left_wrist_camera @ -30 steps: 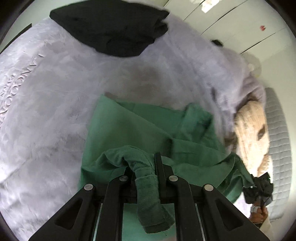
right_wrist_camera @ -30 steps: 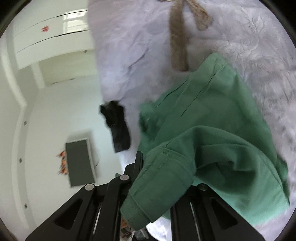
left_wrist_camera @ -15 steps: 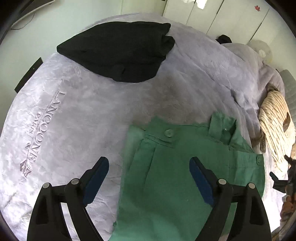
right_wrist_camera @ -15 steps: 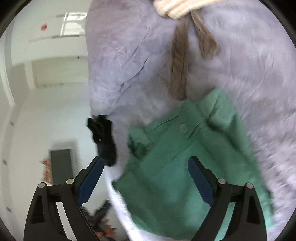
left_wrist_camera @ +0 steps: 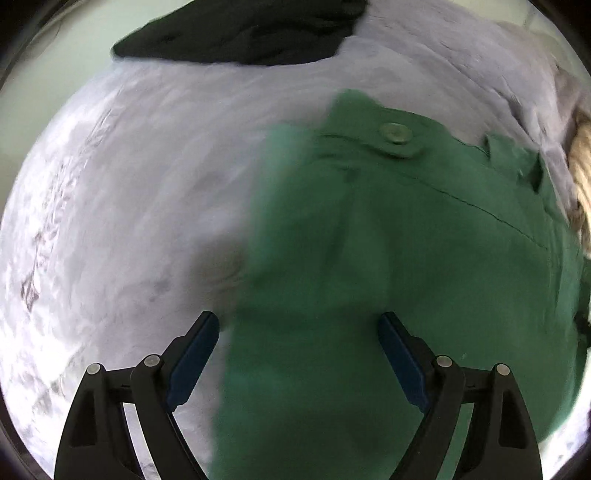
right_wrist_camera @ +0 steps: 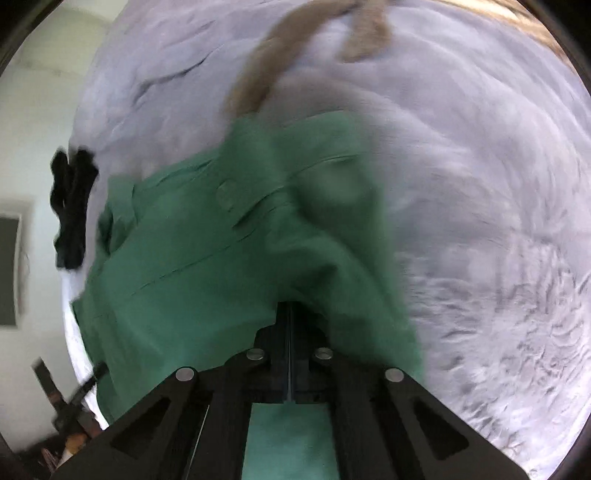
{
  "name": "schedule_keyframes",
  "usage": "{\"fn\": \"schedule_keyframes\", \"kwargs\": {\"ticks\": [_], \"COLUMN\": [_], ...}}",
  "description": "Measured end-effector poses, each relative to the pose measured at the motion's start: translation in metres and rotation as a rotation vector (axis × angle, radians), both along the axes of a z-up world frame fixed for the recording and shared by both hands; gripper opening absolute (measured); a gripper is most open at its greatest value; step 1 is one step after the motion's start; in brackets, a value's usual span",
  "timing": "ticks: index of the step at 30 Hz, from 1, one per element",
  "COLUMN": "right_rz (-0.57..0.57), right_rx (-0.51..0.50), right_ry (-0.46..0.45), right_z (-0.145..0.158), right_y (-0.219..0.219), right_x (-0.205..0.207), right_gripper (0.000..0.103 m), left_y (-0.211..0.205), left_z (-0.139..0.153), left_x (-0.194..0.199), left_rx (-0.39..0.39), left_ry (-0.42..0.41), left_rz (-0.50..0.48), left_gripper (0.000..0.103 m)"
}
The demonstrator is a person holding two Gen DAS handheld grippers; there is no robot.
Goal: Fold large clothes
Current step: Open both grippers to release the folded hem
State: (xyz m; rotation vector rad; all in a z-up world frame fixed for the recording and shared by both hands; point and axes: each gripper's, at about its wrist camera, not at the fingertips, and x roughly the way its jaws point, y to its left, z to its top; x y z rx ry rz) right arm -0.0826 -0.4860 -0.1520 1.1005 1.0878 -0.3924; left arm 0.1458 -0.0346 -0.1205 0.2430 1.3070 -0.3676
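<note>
A green garment with buttons [left_wrist_camera: 388, 266] lies folded on the pale lilac bedspread [left_wrist_camera: 129, 221]. My left gripper [left_wrist_camera: 299, 332] is open and empty, its blue pads [left_wrist_camera: 192, 354] spread just above the garment's near left edge. In the right wrist view the same green garment [right_wrist_camera: 207, 266] fills the middle, blurred by motion. My right gripper [right_wrist_camera: 290, 310] is shut, its fingers pushed into the garment's near edge, with green cloth bunched over the tips.
A black garment [left_wrist_camera: 243, 33] lies at the far end of the bed. A beige knitted item [right_wrist_camera: 266, 77] lies beyond the green garment, also at the right edge [left_wrist_camera: 580, 173]. A black object [right_wrist_camera: 72, 206] hangs at the bed's left edge.
Both grippers let go of the green cloth and opened half a second ago. Now the left one hangs open lower over the garment and the right one has shut on its near edge.
</note>
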Motion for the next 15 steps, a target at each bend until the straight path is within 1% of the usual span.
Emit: {"fn": "schedule_keyframes", "kwargs": {"ticks": [3, 4, 5, 6, 7, 8, 9, 10, 11, 12, 15], "right_rz": [-0.062, -0.072, -0.08, -0.085, -0.086, -0.084, -0.081, -0.078, -0.072, -0.065, -0.111], "right_rx": [-0.004, 0.001, 0.012, 0.023, 0.029, 0.042, 0.056, 0.066, 0.089, 0.132, 0.273], "right_ry": [0.023, 0.025, 0.017, 0.007, -0.007, -0.031, -0.057, -0.083, -0.114, -0.131, -0.139], "right_z": [0.006, 0.01, 0.015, 0.021, 0.028, 0.034, 0.043, 0.048, 0.053, 0.053, 0.041], "right_y": [-0.014, -0.016, -0.017, -0.015, -0.011, -0.005, 0.006, 0.015, 0.029, 0.042, 0.079], "right_x": [-0.022, -0.027, -0.033, -0.038, -0.045, -0.053, -0.06, -0.068, -0.078, -0.087, -0.12], "right_gripper": [0.0, 0.004, 0.004, 0.008, 0.028, 0.059, 0.074, 0.082, 0.082, 0.082, 0.082], "left_y": [0.028, 0.035, 0.046, 0.057, 0.068, 0.077, 0.088, 0.098, 0.105, 0.112, 0.124], "left_z": [0.016, 0.02, 0.025, 0.028, 0.03, 0.031, 0.029, 0.025, 0.022, 0.018, 0.006], "left_x": [0.004, 0.003, 0.003, 0.001, -0.002, -0.005, -0.009, -0.014, -0.019, -0.026, -0.042], "left_rx": [0.033, 0.029, 0.014, -0.009, -0.036, -0.056, -0.077, -0.1, -0.123, -0.149, -0.216], "left_ry": [-0.025, -0.023, -0.01, 0.011, 0.037, 0.062, 0.093, 0.132, 0.163, 0.197, 0.272], "left_rz": [0.044, 0.051, 0.061, 0.073, 0.086, 0.1, 0.118, 0.139, 0.156, 0.176, 0.221], "left_gripper": [0.089, 0.089, 0.089, 0.089, 0.089, 0.089, 0.089, 0.089, 0.089, 0.089, 0.089]}}
